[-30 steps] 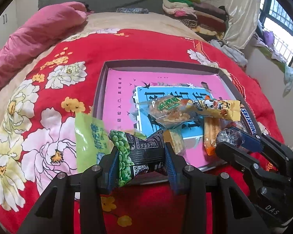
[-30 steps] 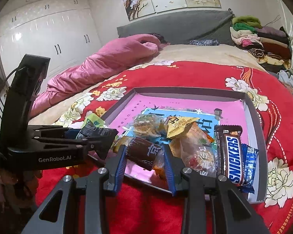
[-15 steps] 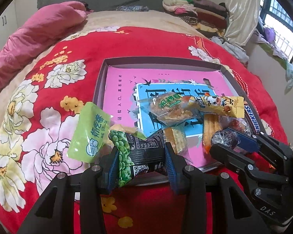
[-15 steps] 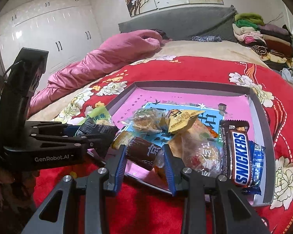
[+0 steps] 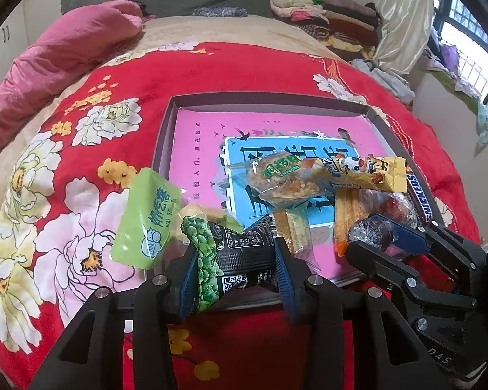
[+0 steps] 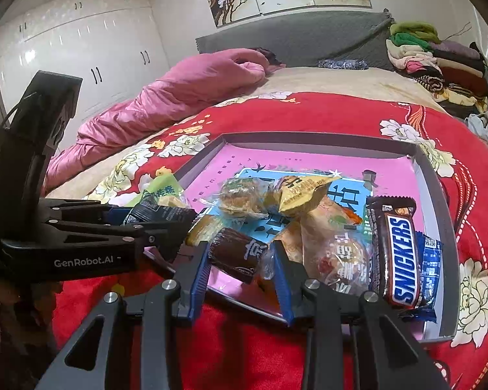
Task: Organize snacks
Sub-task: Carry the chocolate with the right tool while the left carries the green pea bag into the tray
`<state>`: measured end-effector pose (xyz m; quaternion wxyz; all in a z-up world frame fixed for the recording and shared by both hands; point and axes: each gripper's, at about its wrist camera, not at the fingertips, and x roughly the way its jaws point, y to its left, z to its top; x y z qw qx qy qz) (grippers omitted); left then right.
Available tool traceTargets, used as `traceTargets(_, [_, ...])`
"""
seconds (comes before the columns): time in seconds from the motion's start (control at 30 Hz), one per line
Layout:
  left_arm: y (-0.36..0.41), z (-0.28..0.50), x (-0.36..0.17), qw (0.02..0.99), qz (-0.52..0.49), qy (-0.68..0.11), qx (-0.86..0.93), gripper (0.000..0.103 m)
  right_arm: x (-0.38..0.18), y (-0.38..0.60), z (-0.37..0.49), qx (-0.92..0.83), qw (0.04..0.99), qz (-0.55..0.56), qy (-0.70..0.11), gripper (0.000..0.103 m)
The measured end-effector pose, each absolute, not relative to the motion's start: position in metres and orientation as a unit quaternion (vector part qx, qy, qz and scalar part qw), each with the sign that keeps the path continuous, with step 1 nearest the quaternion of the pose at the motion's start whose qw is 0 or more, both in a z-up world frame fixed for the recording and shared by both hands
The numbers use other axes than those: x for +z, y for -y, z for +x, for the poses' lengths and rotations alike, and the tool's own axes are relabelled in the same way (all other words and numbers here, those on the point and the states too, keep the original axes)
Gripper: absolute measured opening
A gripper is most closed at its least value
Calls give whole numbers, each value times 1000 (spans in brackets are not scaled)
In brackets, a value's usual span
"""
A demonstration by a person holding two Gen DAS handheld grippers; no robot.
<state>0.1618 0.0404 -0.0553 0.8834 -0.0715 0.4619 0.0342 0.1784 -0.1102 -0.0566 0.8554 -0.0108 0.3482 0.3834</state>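
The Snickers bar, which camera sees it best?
The right wrist view. There the Snickers bar lies in the tray with its whole front and name showing. In the left wrist view only one end of it peeks out at the tray's right edge, behind the right claw.

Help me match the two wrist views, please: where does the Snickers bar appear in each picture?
Left wrist view: the Snickers bar lies at the right edge of the tray, mostly hidden, just above the right gripper.
Right wrist view: it lies lengthwise at lower right, along the tray's right wall, label fully readable.
Shared landmark: the grey-rimmed tray with its pink liner.
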Motion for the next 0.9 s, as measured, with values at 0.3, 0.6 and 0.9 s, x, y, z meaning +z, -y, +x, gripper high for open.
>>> traceTargets(0.3, [-40, 162, -54, 883, -69, -463, 36, 44, -57, 115, 182, 380, 855, 4, -354, 37])
traceTargets(0.6, [-40, 162, -53, 882, -69, -465, 37, 46, -57, 118, 183, 378, 853, 12, -359, 38])
traceTargets(0.9, [-40, 162, -52, 881, -71, -466, 41, 47, -53, 124, 183, 376, 855, 20, -356, 39])
